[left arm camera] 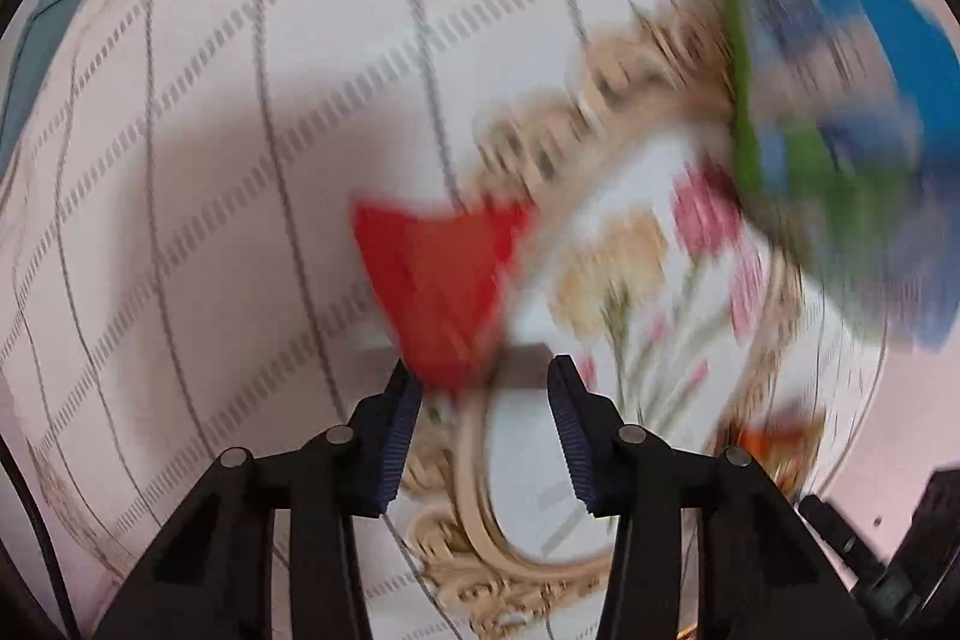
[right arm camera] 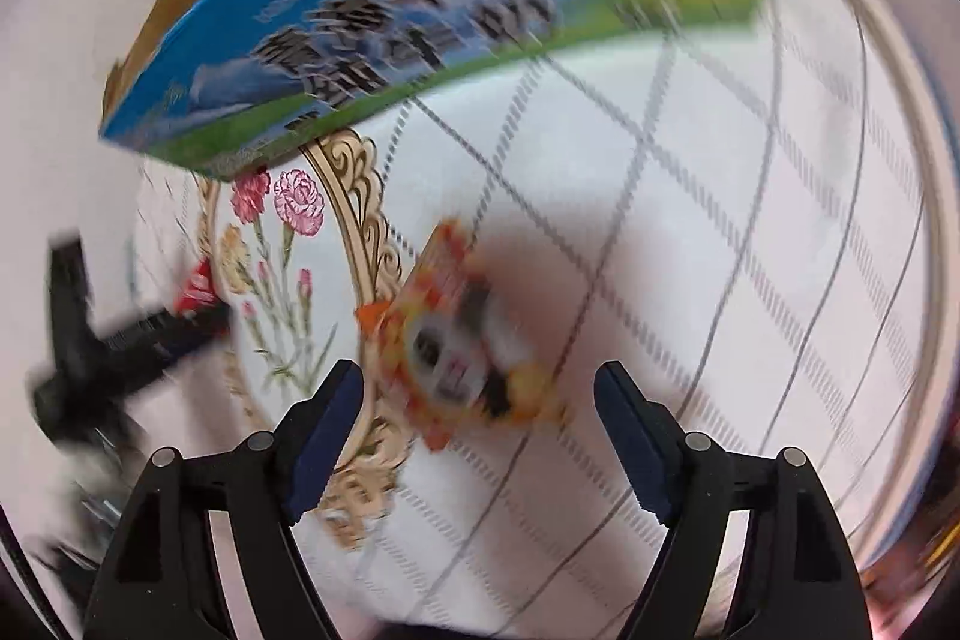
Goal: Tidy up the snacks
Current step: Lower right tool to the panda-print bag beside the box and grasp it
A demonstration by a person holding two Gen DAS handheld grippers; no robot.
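Observation:
A red snack packet [left arm camera: 441, 286] lies on the checked tablecloth just ahead of my left gripper [left arm camera: 483, 388], which is open and empty. An orange snack packet [right arm camera: 462, 334] lies on the cloth just ahead of and between the fingers of my right gripper [right arm camera: 480, 394], which is open. The orange packet also shows blurred at the lower right of the left wrist view [left arm camera: 774, 445]. The red packet [right arm camera: 195, 289] and the left gripper's fingers [right arm camera: 162, 331] show at the left of the right wrist view. A blue and green cardboard box [right arm camera: 432, 10] stands behind the packets; it also shows in the left wrist view [left arm camera: 840, 100].
A round table with a white checked cloth [left arm camera: 210, 130] bears a floral medallion with a beige ornate border [right arm camera: 288, 274]. The table's rim [right arm camera: 918, 220] curves along the right. Both views are motion-blurred.

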